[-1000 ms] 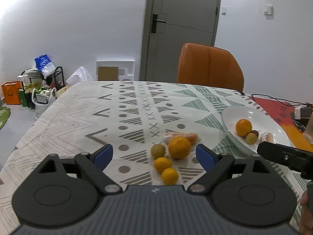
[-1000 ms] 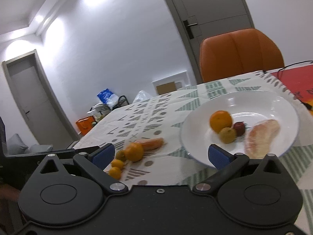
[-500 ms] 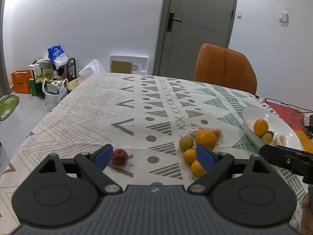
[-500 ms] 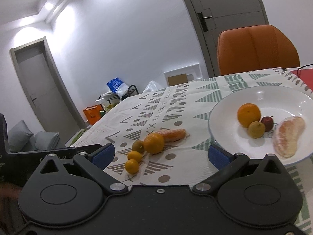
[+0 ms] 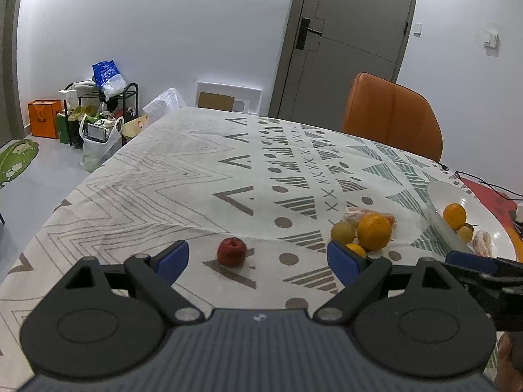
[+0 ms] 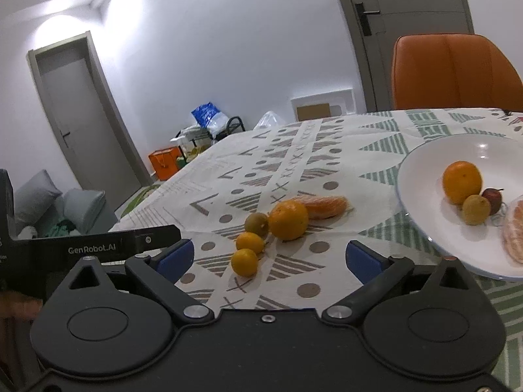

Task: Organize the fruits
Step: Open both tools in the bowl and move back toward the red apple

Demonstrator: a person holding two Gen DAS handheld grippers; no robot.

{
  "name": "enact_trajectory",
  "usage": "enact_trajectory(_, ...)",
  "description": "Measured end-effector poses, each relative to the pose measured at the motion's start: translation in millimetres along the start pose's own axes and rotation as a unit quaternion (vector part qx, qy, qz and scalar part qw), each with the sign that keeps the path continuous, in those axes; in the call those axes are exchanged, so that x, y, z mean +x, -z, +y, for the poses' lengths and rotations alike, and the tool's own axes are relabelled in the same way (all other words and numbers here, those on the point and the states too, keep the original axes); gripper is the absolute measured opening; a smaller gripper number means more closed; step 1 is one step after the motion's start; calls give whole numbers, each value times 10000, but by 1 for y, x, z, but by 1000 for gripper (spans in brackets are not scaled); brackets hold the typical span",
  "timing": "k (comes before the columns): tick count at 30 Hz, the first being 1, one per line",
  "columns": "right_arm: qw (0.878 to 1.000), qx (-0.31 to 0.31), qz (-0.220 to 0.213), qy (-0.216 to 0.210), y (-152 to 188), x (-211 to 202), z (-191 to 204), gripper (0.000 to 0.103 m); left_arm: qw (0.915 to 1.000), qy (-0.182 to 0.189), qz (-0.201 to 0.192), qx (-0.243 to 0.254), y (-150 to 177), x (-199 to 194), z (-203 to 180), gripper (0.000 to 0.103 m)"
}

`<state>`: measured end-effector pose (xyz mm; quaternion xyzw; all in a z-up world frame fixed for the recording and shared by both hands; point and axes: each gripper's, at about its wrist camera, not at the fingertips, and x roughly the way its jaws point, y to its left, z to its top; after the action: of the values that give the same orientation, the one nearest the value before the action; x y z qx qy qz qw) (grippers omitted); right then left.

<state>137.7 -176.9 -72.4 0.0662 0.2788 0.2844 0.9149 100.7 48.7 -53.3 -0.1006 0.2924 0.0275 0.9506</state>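
both wrist views look low across the table (image 5: 183,176), sharing the loose fruit cluster (image 6: 281,225) and plate (image 6: 421,176).

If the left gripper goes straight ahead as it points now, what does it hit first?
Most likely the red fruit, which lies on the tablecloth between the open fingers of the left gripper, slightly left of centre. Depth is hard to judge, and it may pass above.

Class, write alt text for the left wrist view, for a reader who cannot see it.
The open left gripper hovers low over a patterned tablecloth, aimed at a small red fruit. To the right sit a cluster of oranges and a white plate holding more fruit.
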Motion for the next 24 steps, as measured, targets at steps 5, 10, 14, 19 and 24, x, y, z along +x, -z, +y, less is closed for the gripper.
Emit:
enact_trajectory(5,9998,-89,188,-24,0,12,6,77,9999,70,26,-67,0,6,6,89)
enact_trajectory(10,9993,-157,334,-101,1,25,13,70,9998,138,16,-115,0,9,13,88)
enact_trajectory(14,9986,-196,481,-137,2,35,17,56,9998,157,18,-108,-1,11,17,81)
enact_trajectory(19,9976,-280,618,-137,4,45,21,35,9997,202,68,-134,0,15,20,73)
enact_trajectory(24,9971,-343,676,-64,3,46,22,21,9996,198,121,-144,-1,21,21,64)
